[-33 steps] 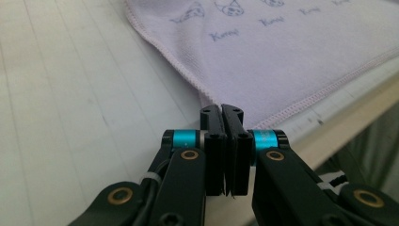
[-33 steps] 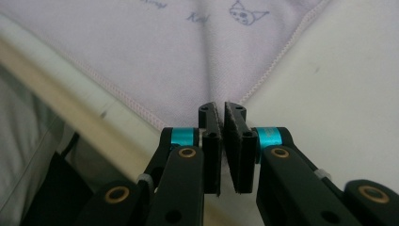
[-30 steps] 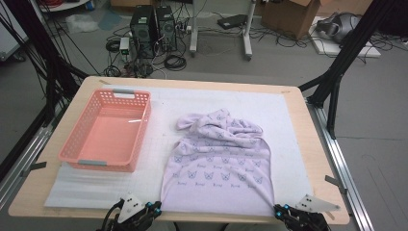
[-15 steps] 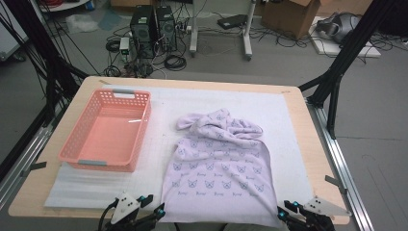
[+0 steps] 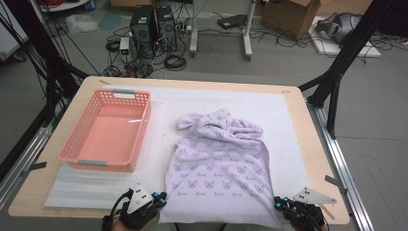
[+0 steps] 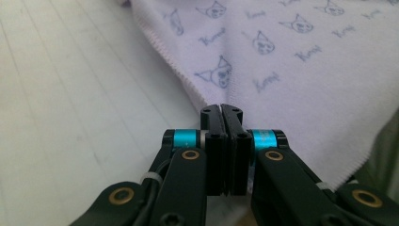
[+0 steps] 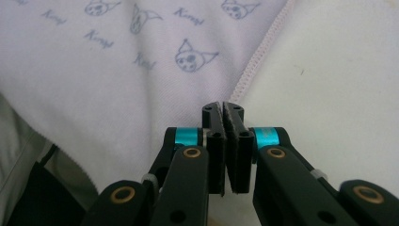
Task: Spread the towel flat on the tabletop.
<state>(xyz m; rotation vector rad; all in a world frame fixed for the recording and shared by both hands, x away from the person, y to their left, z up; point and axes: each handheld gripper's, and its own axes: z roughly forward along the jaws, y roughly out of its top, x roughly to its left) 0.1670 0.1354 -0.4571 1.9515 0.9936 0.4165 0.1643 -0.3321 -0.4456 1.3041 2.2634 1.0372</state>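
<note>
Lilac printed cloth (image 5: 219, 168) lies on the white foam mat (image 5: 284, 115), long axis running away from the person, far end bunched, near hem hanging over the table edge (image 5: 337, 219). Left gripper (image 6: 221, 109) and right gripper (image 7: 224, 106) each sit at a near corner, jaws fully closed on the hem edge. Open mat lies beyond the cloth; pink basket (image 5: 77, 154) stands left, well apart.

Towel's (image 5: 219, 163) near hem — past the picture's bottom edge

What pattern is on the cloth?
Pale lilac cloth with small cat-face drawings and script words; clearest in left gripper view.
</note>
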